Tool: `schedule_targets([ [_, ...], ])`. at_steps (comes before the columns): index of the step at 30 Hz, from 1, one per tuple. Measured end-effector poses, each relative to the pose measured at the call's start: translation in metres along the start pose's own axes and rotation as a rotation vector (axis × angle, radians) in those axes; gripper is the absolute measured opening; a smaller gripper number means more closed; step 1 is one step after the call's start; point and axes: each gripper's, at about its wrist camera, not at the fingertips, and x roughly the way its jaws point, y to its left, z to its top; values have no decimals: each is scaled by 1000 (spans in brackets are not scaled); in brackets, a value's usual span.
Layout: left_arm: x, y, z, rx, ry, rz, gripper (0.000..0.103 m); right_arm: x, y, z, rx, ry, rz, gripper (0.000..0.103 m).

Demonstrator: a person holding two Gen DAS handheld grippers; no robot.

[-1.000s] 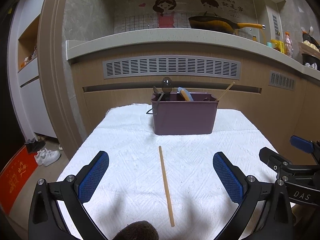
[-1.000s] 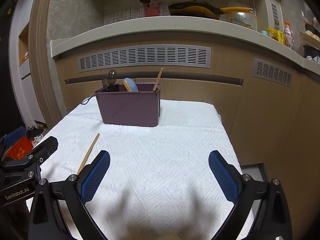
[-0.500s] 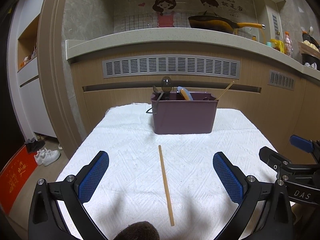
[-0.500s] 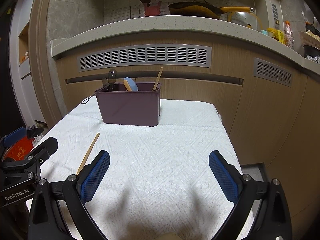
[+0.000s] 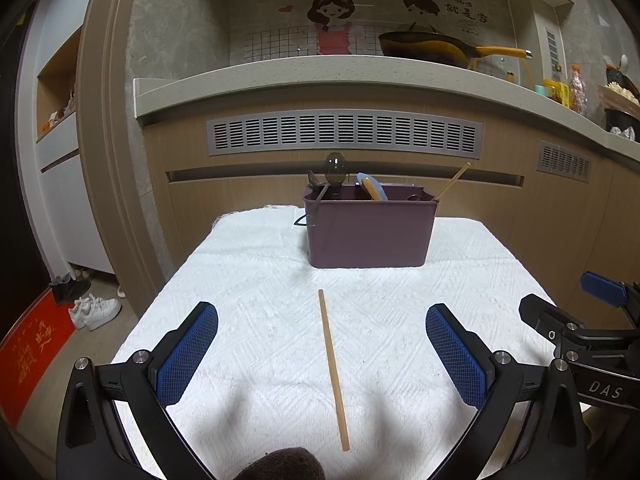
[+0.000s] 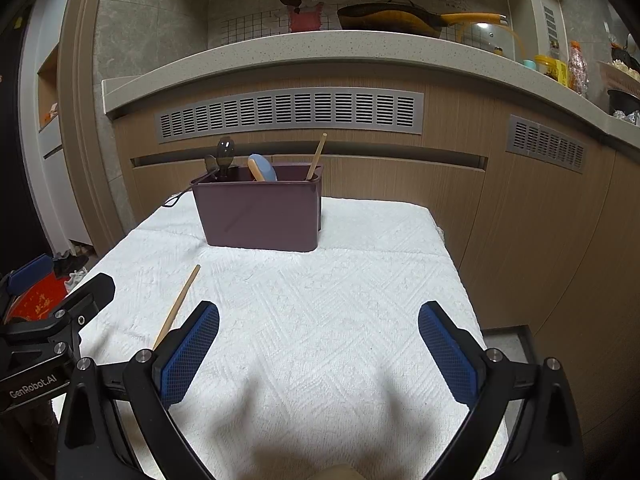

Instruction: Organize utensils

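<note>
Left wrist view shows our left gripper (image 5: 322, 354) spread wide above the white cloth (image 5: 256, 280), holding nothing; a loose wooden chopstick (image 5: 333, 366) lies between its blue pads, running toward 12 o'clock. At 12 o'clock stands the purple caddy (image 5: 370, 232), already holding utensils. Our right gripper (image 6: 319, 354) is likewise spread wide and empty, the chopstick at its 10 o'clock.

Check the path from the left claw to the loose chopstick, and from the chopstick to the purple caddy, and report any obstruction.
Nothing visible blocks either path. The chopstick lies alone on the white cloth, between the open fingers of the left claw. Only bare cloth separates its far end from the purple caddy.
</note>
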Motion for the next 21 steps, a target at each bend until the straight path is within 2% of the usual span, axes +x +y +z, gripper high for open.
schedule_targets([
  [21,0,0,-2,1,3,-1,103,0,-2,0,0,7,9,99],
])
